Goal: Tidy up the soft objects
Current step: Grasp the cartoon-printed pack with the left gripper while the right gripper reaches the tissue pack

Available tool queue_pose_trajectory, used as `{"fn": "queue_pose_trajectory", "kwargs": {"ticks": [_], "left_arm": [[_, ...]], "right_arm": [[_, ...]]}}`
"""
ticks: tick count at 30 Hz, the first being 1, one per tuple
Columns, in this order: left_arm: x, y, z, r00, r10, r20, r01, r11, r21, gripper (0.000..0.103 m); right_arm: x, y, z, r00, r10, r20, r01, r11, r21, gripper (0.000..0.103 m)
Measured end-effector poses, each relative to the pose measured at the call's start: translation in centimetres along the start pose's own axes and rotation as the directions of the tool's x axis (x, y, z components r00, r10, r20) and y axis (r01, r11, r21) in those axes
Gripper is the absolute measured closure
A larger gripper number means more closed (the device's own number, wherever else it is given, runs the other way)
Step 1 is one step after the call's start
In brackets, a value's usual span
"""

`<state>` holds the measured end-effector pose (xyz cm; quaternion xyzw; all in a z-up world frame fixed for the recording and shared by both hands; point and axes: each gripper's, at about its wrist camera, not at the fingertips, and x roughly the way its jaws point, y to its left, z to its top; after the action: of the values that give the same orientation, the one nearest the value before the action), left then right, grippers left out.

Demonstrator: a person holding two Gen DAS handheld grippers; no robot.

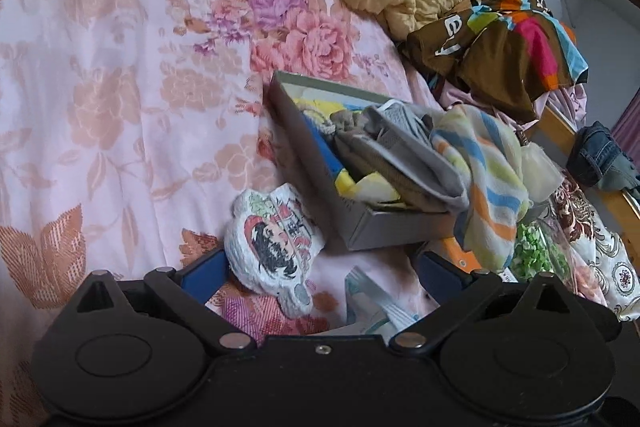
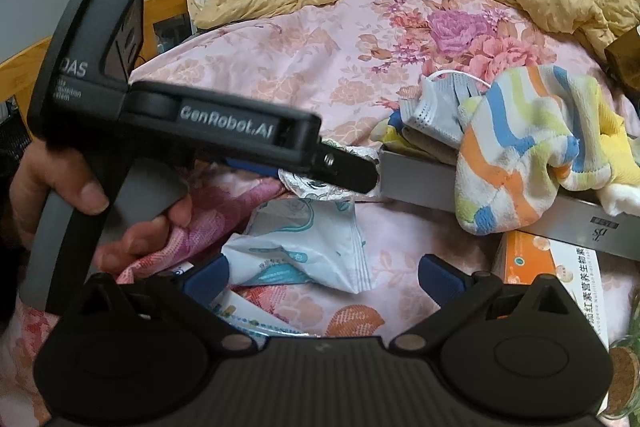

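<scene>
the left hand-held gripper (image 1: pixel 320 263) is standing wide and empty, its left finger beside the printed soft pouch (image 1: pixel 276 247) on the bed (image 1: pixel 100 107). the right hand-held gripper (image 2: pixel 322 277) is also gaping empty over a white packet (image 2: pixel 304 251). straddle the pouch centrally before closing. beyond, the grey box (image 1: pixel 392 227) is overflowing; the striped towel (image 1: pixel 488 179) is draping over its rim, so tuck that in.

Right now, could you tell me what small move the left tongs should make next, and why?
Probably close the left tongs on the cartoon-print pouch: they are open, the pouch lies beside their left finger, outside the grey box already holding the striped towel.
</scene>
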<state>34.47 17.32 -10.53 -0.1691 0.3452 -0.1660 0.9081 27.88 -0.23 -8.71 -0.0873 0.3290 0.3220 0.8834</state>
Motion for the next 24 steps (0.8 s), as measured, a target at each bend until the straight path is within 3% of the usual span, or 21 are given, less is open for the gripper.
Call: {"fn": "queue_pose_trajectory", "kwargs": {"ticks": [9, 17, 24], "left_arm": [[-0.3, 0.6, 0.1, 1.0, 0.0, 0.015, 0.001, 0.997, -0.077, 0.017], [0.2, 0.4, 0.1, 0.993, 0.116, -0.015, -0.117, 0.987, -0.112, 0.051], [0.1, 1.7, 0.2, 0.993, 0.119, -0.014, -0.119, 0.972, -0.204, 0.074]], "right_arm": [[0.1, -0.7, 0.1, 0.999, 0.046, 0.006, -0.046, 0.997, 0.056, 0.005], [0.7, -1.0, 0.3, 0.998, 0.058, -0.015, -0.057, 0.995, 0.083, 0.016], [0.7, -0.7, 0.3, 0.998, 0.062, -0.01, -0.061, 0.995, 0.082, 0.029]]}}
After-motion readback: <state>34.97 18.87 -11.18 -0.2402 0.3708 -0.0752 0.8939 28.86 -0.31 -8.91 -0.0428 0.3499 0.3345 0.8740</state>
